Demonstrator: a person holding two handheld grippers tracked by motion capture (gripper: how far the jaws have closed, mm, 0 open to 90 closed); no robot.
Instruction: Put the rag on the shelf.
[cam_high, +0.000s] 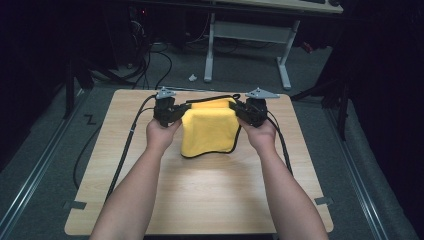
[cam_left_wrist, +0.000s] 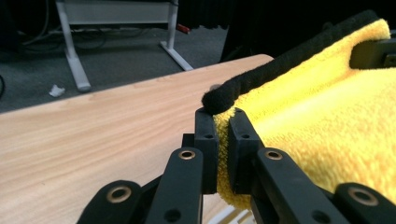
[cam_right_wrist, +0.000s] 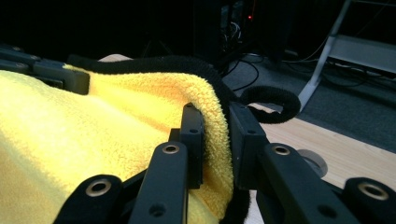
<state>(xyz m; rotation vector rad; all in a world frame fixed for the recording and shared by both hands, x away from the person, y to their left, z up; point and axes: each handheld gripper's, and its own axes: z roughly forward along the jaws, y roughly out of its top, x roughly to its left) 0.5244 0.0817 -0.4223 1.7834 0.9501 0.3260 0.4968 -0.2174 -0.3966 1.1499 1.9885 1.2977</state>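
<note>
Dark floor and a white-legged desk frame (cam_high: 248, 37) lie beyond my pale wooden surface (cam_high: 200, 195). Over its far half I hold a yellow towel (cam_high: 209, 131) with a black border, stretched between my two tongs. My left tongs (cam_high: 176, 114) are clenched on the towel's left upper corner; in the left gripper view the yellow pile is squeezed between the two black jaws (cam_left_wrist: 223, 140), with the black hem curling just above them. My right tongs (cam_high: 242, 112) are clamped on the right upper corner; in the right gripper view the cloth is pinched between the jaws (cam_right_wrist: 215, 140) and the hem loops off to the side. From both corners the towel hangs down in a fold towards me, its lower edge close to the wood.
</note>
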